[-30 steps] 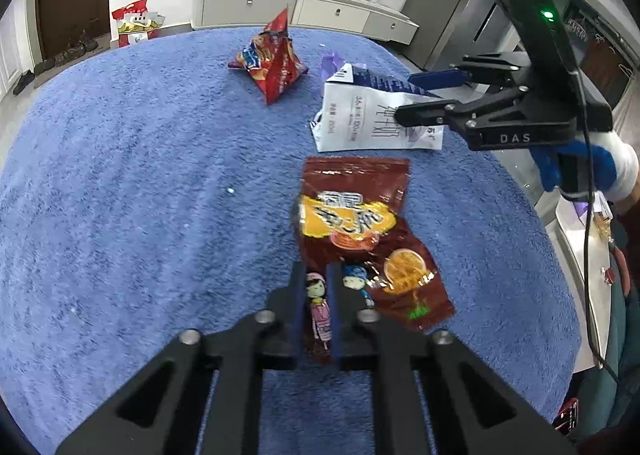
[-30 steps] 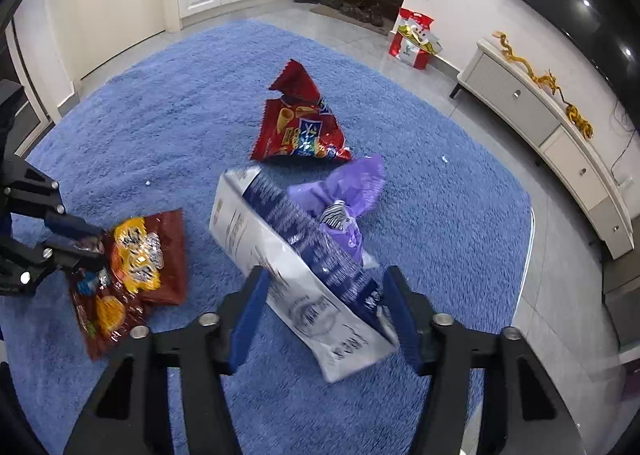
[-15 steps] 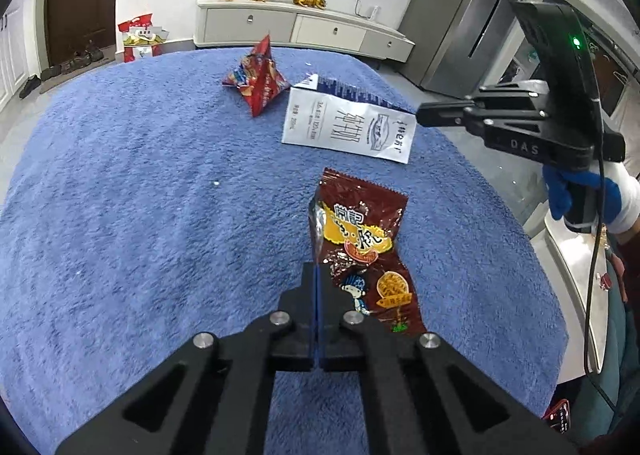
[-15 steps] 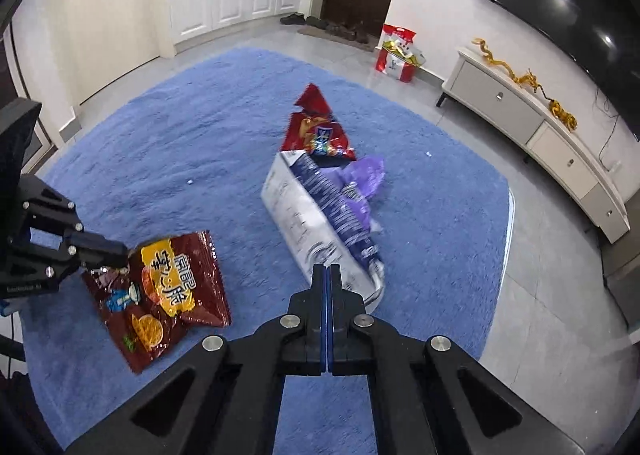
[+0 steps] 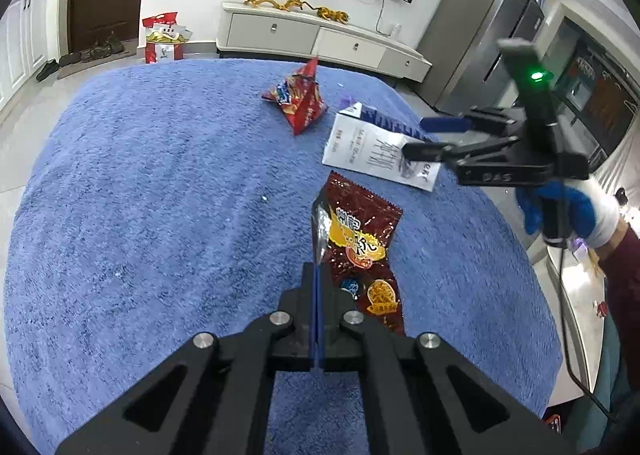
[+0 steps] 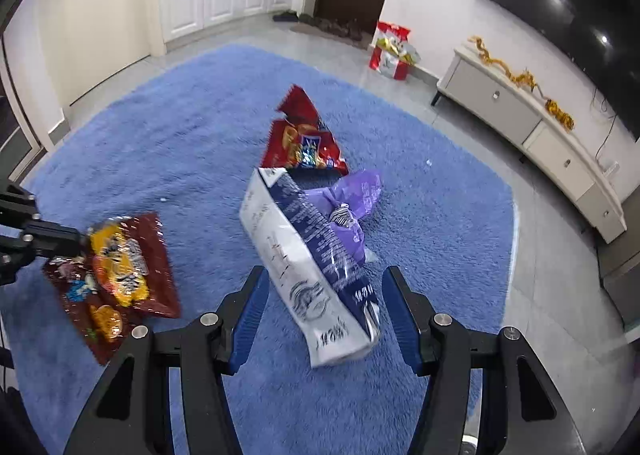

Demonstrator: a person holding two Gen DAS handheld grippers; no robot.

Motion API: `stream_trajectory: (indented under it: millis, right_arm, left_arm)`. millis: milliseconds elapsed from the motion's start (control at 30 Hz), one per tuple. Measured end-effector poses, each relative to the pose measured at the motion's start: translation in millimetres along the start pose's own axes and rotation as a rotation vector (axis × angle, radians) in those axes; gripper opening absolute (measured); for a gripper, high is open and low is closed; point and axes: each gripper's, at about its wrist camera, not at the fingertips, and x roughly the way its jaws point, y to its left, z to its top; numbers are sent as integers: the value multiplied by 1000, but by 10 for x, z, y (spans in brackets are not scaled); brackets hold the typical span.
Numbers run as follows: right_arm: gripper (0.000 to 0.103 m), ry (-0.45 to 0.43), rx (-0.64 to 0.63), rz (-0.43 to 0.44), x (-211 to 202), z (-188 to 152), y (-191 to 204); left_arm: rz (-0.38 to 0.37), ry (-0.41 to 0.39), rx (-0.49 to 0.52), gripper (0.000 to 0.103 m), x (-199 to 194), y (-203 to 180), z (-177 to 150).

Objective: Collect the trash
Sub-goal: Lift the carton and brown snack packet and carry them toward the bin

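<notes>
My left gripper (image 5: 317, 275) is shut on the edge of a dark red snack bag (image 5: 362, 251) and holds it above the blue rug (image 5: 160, 195); the bag also shows in the right wrist view (image 6: 116, 275). My right gripper (image 6: 324, 311) is open, its blue pads either side of the near end of a white and blue carton (image 6: 312, 267), which lies on the rug. The carton (image 5: 376, 151) and right gripper (image 5: 432, 135) also show in the left wrist view. A red pyramid-shaped chip bag (image 6: 304, 139) and a purple wrapper (image 6: 352, 199) lie beyond the carton.
A white TV cabinet (image 6: 532, 127) stands past the rug's far edge, a red gift bag (image 6: 392, 51) beside it. Bare tiled floor (image 6: 552, 295) surrounds the rug. A grey fridge (image 5: 480, 35) stands at the right in the left wrist view.
My right gripper, shut half a second ago, has opened around the carton's near end. My left gripper stays shut on the dark red bag, held slightly higher.
</notes>
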Motion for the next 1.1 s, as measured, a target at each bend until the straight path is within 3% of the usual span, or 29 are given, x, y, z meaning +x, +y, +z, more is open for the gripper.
stream_trajectory:
  millis: [167, 300, 467, 733, 1100]
  right_arm:
    - [56, 40, 39, 12, 240, 6, -60]
    - [23, 6, 41, 52, 77, -38, -45]
    - [23, -9, 7, 55, -169, -215, 77]
    - [23, -136, 62, 82, -726, -492, 174]
    - [23, -275, 249, 25, -1519, -1183, -123]
  left_arm:
    - [5, -11, -10, 0, -61, 43, 16]
    - [9, -34, -14, 0, -192, 51, 32]
    - [11, -66, -15, 0, -382, 21, 48]
    - [11, -115, 7, 0, -711, -136, 91]
    - [-41, -155, 75, 0, -871, -638, 329]
